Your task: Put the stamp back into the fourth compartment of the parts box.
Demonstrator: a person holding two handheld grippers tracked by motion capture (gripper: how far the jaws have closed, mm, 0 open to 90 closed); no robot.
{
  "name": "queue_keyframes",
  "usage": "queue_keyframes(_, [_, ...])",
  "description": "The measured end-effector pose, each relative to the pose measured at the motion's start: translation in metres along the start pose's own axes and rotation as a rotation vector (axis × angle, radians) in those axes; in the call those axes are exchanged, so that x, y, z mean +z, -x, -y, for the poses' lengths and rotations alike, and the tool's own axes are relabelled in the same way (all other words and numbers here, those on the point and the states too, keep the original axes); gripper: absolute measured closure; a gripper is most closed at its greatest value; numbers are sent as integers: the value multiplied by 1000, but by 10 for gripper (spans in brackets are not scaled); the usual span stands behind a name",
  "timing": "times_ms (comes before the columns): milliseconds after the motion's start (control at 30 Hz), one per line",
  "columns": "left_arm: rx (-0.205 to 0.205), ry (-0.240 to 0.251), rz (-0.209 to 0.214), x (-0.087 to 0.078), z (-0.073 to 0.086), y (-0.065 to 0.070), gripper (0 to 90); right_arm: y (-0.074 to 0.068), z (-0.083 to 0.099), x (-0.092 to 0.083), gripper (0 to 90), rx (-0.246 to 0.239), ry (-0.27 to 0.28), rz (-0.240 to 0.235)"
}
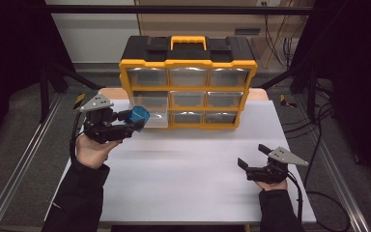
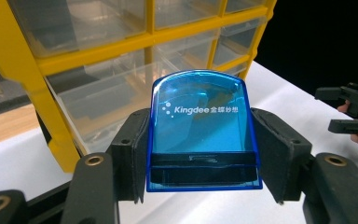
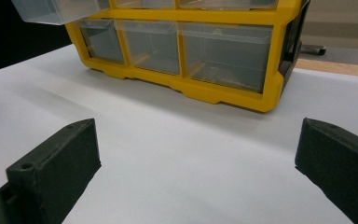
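The left gripper's fingers (image 2: 272,154) clamp a blue translucent stamp (image 2: 203,133) by its sides, white lettering on top; the left gripper (image 1: 125,121) holds it off the table, just in front of a clear drawer (image 1: 150,112) pulled out of the yellow organizer (image 1: 188,87); the right gripper (image 1: 251,157) rests low over the white table (image 1: 188,169), well apart, jaws spread wide with nothing between them.
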State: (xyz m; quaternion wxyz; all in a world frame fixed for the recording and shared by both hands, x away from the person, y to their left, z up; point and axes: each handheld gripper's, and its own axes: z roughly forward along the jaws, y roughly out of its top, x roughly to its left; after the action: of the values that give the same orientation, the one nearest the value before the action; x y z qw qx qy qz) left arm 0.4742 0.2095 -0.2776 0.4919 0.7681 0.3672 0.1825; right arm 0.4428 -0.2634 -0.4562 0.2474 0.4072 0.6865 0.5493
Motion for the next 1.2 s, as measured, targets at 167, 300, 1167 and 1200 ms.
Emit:
queue_keyframes(167, [-11, 9, 0, 2, -8, -5, 407, 0, 0, 0, 1, -1, 0, 0])
queue_keyframes(300, [-3, 10, -9, 6, -14, -7, 407, 0, 0, 0, 1, 0, -1, 0])
queue_keyframes(1167, [4, -16, -51, 44, -38, -31, 407, 0, 0, 0, 1, -1, 0, -1])
queue_keyframes(1200, [3, -15, -52, 45, -38, -31, 407, 0, 0, 0, 1, -2, 0, -1])
